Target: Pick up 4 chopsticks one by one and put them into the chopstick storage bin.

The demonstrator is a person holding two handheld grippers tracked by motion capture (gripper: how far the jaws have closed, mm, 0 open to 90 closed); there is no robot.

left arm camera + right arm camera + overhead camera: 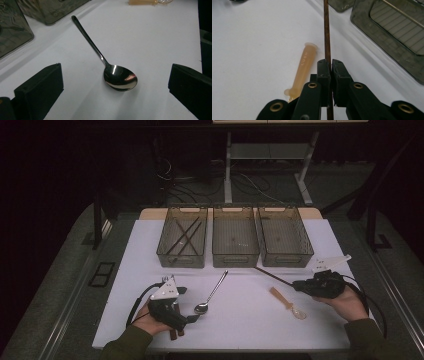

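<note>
A metal spoon (211, 294) lies on the white table (240, 320), bowl toward me. My left gripper (188, 305) is open beside the bowl. In the left gripper view the spoon (120, 78) rests on the table between the wide-apart jaws, touched by neither, and my left gripper (115, 68) is low over it. My right gripper (298, 285) is shut on one end of a dark chopstick (272, 275), which points toward the bins. In the right gripper view the pads of my right gripper (330, 62) pinch the chopstick (327, 30).
Three clear bins stand in a row at the back: the left bin (181, 259) holds dark chopsticks, beside it the middle bin (235, 259) and the right bin (287, 259). A plastic spoon with an orange handle (287, 302) lies near my right gripper.
</note>
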